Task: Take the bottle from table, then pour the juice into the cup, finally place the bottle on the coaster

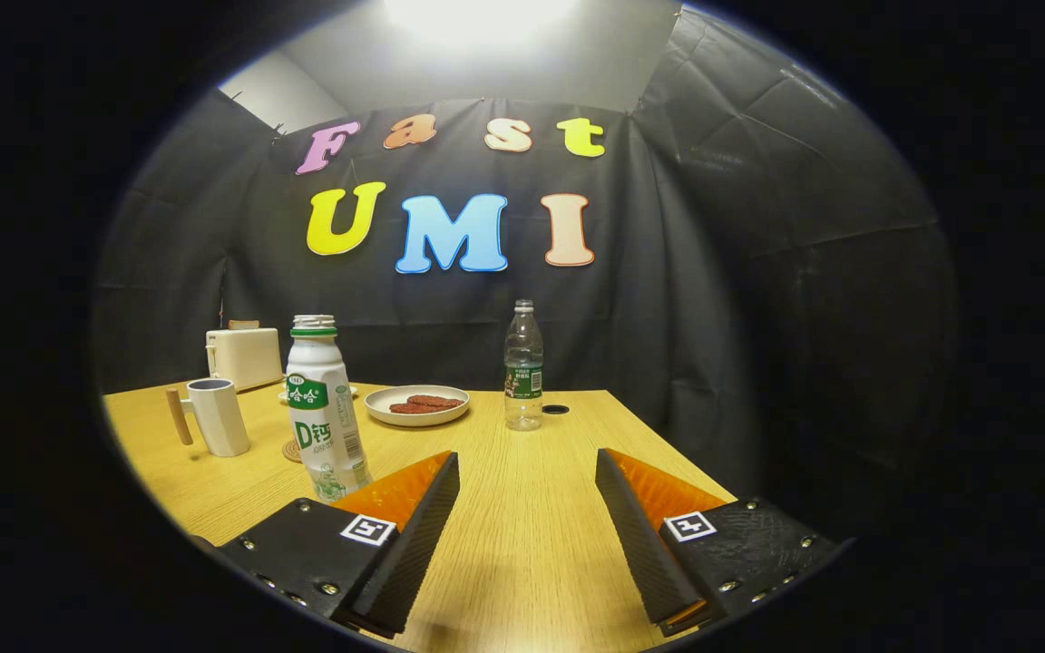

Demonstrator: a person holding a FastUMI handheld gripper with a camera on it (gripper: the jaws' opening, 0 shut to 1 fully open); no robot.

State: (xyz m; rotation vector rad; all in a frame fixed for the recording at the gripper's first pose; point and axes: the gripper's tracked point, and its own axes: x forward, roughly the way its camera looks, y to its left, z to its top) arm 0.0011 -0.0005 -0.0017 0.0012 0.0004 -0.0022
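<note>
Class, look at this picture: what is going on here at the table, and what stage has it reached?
A hand-held gripper hovers low over the wooden table, its fingers open with nothing between them. The white juice bottle stands upright just beyond the left finger, untouched. Beyond it lies a round coaster, and further left stands a white cup with a wooden handle. A plate of food, a clear water bottle and a toaster sit further back. No pouring has begun.
</note>
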